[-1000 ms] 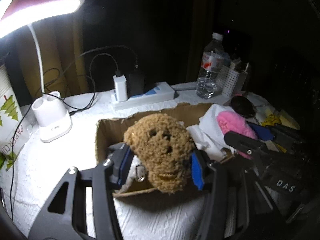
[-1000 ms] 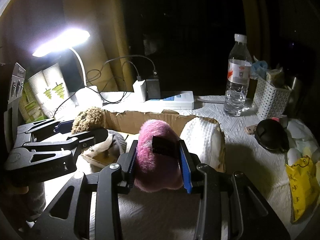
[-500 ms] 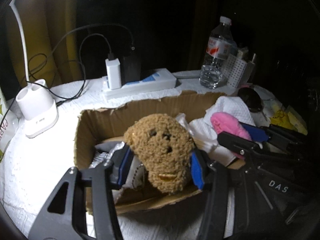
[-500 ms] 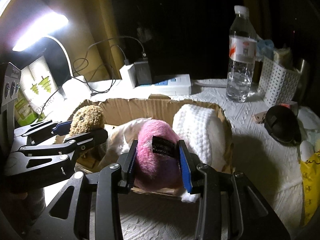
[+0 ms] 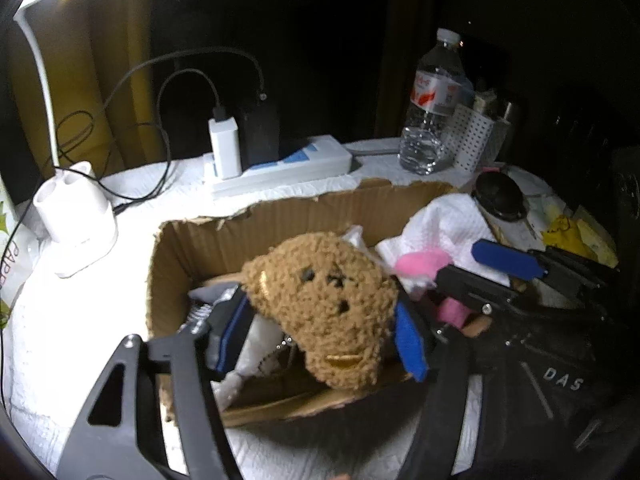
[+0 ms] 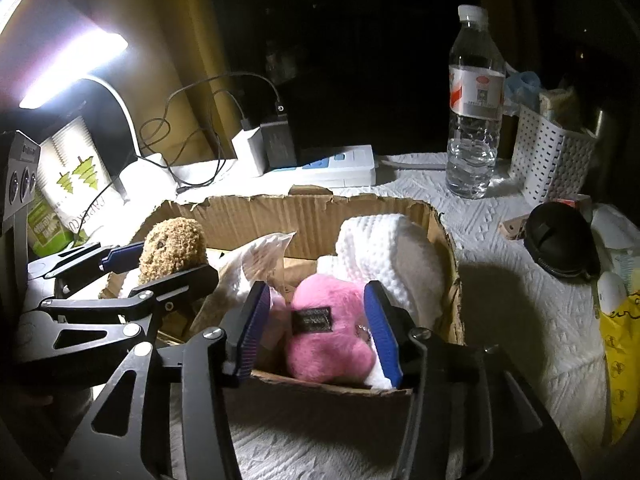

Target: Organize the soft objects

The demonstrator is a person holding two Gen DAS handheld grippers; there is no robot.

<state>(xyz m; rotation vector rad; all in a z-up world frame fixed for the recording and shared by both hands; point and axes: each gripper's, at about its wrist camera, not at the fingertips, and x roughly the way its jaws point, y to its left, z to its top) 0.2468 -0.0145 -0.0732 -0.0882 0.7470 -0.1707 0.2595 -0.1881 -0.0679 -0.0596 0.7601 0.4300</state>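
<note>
A torn cardboard box (image 5: 280, 220) (image 6: 360, 208) stands on the white-clothed table. My left gripper (image 5: 316, 332) is over the box, its jaws wider than before, with a brown curly bear toy (image 5: 324, 304) (image 6: 172, 248) between its blue pads. My right gripper (image 6: 316, 328) is open over the box's right part. A pink plush toy (image 6: 332, 340) (image 5: 420, 262) lies between its pads, resting in the box with a gap at the left pad. A white knitted cloth (image 6: 384, 248) (image 5: 444, 224) lies in the box's right end.
Behind the box are a power strip (image 6: 340, 164) with chargers, a water bottle (image 6: 476, 120), a white perforated basket (image 6: 552, 156) and a lamp base (image 5: 72, 216). A black pouch (image 6: 564, 240) and a yellow bag (image 6: 620, 360) lie to the right.
Both grippers moved forward over the box and lowered. The right gripper's jaws opened and the pink plush dropped into the box. The left jaws widened around the bear.
</note>
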